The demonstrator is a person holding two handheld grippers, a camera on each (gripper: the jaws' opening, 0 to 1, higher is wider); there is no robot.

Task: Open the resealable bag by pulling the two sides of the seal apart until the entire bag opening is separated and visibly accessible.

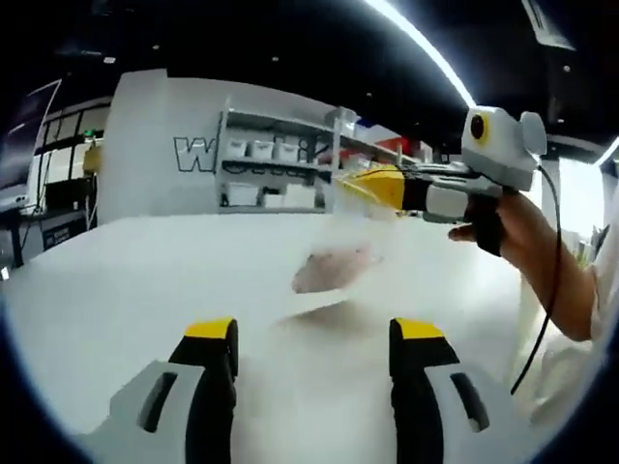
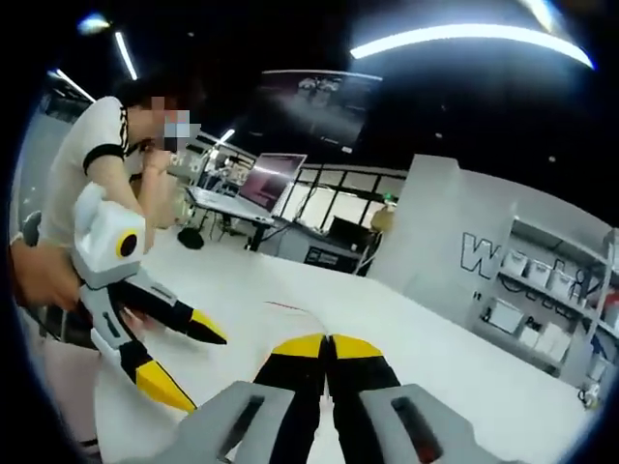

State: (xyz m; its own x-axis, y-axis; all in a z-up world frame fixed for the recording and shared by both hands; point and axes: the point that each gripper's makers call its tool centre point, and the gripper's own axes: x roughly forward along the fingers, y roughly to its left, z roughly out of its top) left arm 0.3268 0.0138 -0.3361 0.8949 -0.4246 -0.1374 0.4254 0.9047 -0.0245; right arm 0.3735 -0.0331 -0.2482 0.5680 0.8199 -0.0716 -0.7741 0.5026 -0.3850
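The clear plastic resealable bag (image 1: 338,253) is blurred and nearly see-through, so its seal and outline are hard to make out; only the pinkish contents low in it read clearly. It hangs at centre of the left gripper view, its top corner clamped in the right gripper (image 1: 354,186), long axis slanting from upper right down to lower left. The left gripper (image 1: 313,333) stands with jaws apart, below the bag. The white tabletop (image 1: 116,290) lies bare around it, a shelf rack (image 1: 276,174) well behind.
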